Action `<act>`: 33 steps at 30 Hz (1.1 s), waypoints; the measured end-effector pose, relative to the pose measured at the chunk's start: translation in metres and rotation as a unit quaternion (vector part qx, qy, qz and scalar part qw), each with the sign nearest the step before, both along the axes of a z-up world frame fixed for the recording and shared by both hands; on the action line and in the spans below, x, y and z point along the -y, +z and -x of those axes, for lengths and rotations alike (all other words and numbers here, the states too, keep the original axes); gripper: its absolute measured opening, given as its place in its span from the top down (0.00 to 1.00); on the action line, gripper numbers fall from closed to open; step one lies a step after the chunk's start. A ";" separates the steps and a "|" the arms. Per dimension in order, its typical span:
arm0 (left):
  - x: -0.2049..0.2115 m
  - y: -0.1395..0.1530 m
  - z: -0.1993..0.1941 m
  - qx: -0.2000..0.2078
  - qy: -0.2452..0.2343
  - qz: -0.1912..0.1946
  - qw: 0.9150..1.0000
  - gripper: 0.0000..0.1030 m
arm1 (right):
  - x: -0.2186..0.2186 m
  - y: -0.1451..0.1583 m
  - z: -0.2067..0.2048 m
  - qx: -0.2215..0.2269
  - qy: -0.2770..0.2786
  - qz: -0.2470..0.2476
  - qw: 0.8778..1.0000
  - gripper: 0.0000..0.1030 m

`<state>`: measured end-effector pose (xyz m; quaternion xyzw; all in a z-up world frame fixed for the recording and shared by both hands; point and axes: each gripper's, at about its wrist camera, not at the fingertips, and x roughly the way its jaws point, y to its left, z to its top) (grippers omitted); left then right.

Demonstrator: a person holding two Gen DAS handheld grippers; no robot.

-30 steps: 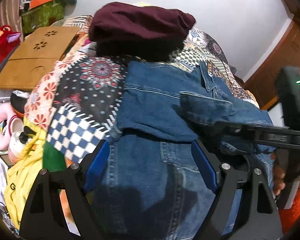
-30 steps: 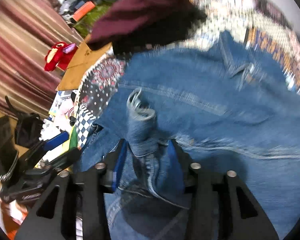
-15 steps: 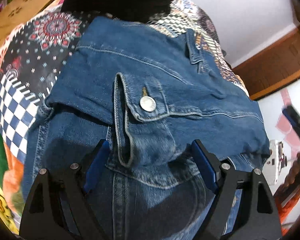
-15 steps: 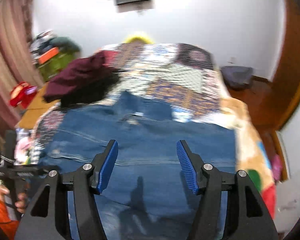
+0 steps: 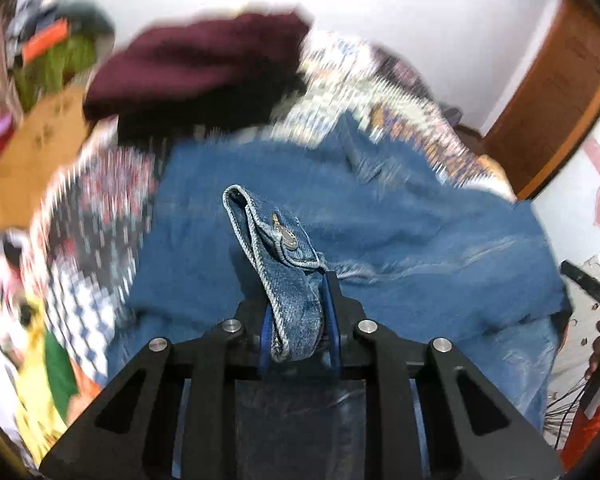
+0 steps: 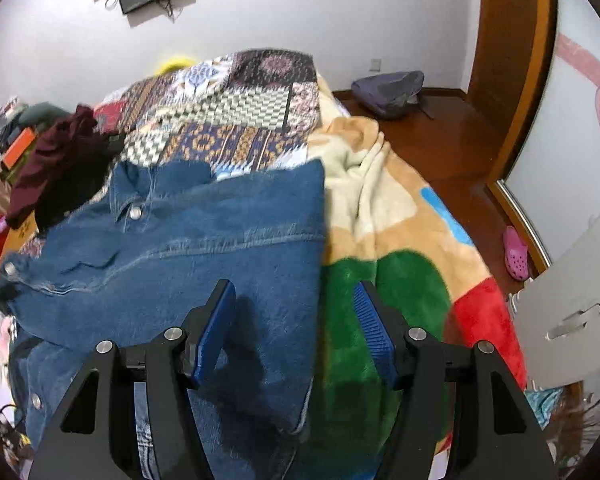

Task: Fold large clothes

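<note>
A blue denim jacket [image 5: 400,240] lies spread on the bed, partly folded. My left gripper [image 5: 296,332] is shut on the jacket's sleeve cuff [image 5: 276,240], which has a metal button and stands up between the blue pads. In the right wrist view the jacket [image 6: 204,248] covers the left half of the bed. My right gripper [image 6: 296,332] is open and empty, hovering over the jacket's right edge, where it meets the blanket.
A maroon garment [image 5: 204,64] and a black one lie behind the jacket on the patchwork quilt [image 6: 236,120]. A coloured fleece blanket [image 6: 396,240] covers the bed's right side. A brown board [image 5: 36,148] and clutter sit at left. A white stool [image 6: 572,312] stands at right.
My left gripper has closed on the sleeve cuff and lifted it. My right gripper let go of the denim, opened and swung to the jacket's right edge.
</note>
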<state>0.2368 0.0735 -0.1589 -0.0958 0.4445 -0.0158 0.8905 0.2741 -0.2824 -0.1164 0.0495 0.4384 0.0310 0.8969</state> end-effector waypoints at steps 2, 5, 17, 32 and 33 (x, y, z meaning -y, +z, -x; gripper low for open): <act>0.002 0.033 -0.007 0.045 -0.011 -0.011 0.999 0.80 | 0.003 0.008 0.000 0.017 -0.004 -0.002 1.000 0.44; 0.003 0.079 -0.020 0.108 -0.023 -0.035 0.993 0.80 | 0.005 0.018 0.000 0.035 -0.009 -0.008 0.999 0.44; -0.056 0.026 -0.057 0.048 0.023 -0.100 0.994 0.80 | -0.013 -0.039 -0.011 -0.053 0.008 -0.047 0.997 0.34; -0.114 -0.050 -0.047 -0.078 0.068 -0.039 0.994 0.42 | 0.006 -0.033 -0.026 -0.062 -0.012 -0.127 0.990 0.32; -0.115 -0.045 -0.052 -0.069 0.065 -0.037 0.995 0.39 | 0.007 -0.031 -0.030 -0.061 -0.010 -0.133 0.989 0.32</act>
